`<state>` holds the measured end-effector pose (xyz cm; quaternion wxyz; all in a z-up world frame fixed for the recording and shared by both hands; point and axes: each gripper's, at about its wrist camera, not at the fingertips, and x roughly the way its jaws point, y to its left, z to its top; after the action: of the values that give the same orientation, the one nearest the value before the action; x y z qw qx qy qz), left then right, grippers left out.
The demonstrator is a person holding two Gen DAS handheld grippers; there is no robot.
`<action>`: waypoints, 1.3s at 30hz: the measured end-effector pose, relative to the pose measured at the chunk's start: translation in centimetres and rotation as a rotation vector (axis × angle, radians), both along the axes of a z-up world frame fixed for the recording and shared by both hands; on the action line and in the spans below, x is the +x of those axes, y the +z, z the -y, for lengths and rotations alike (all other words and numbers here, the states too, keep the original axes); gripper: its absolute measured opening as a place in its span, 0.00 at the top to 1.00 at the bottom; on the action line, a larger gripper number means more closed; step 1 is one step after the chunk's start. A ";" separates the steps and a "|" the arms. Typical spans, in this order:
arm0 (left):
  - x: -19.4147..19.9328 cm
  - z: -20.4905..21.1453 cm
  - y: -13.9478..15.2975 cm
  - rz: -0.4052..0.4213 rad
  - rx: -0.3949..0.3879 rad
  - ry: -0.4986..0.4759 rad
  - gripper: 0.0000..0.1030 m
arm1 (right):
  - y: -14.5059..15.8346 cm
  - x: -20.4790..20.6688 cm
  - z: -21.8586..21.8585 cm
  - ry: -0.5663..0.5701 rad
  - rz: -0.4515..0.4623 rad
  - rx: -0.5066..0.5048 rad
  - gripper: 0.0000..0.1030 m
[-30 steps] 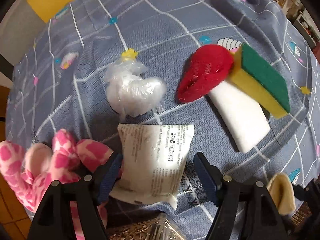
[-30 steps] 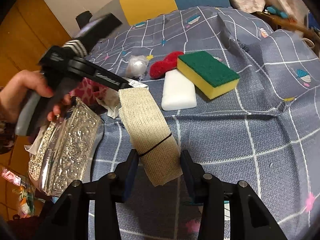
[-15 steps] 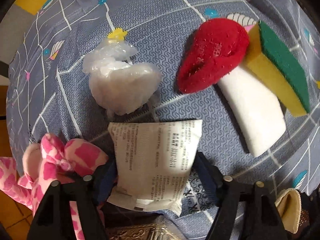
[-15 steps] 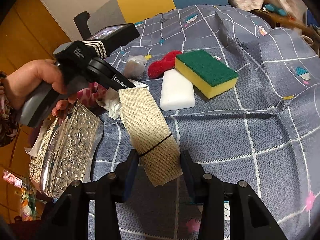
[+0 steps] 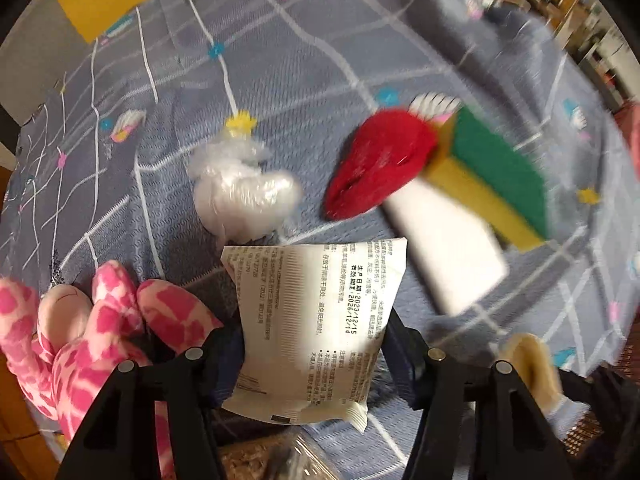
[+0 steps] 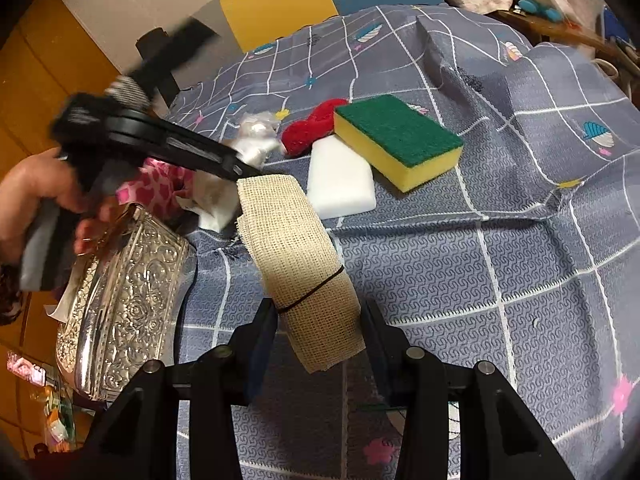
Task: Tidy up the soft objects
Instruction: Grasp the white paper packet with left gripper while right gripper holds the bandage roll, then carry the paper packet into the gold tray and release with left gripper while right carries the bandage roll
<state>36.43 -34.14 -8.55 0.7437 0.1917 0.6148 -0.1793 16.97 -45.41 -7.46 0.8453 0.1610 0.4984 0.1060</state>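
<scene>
Now | left tool (image 5: 314, 354) closing around white packet (image 5: 316, 320) lower centre, for lifting | right tool (image 6: 318, 322) clenched on beige bandage roll (image 6: 298, 256), held over grey-clothed surface (image 6: 520, 264) beside silver tray (image 6: 120, 300), likely its destination

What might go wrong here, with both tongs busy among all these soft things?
The left tongs are closing on the white printed packet; its slick wrapper could slip or crumple. The pink plush toy lies right beside one finger and might get snagged. The right tongs grip only the near end of the beige mesh roll, so it could sag or slide out.
</scene>
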 end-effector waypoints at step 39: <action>-20.1 -28.8 11.5 0.180 -0.515 0.302 0.41 | 1.1 -1.8 0.5 -0.051 0.060 -0.025 0.58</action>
<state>16.35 -5.35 2.99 0.8376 -0.0812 0.5023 -0.1988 15.22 -45.94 -6.31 0.8641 0.1598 0.4699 0.0830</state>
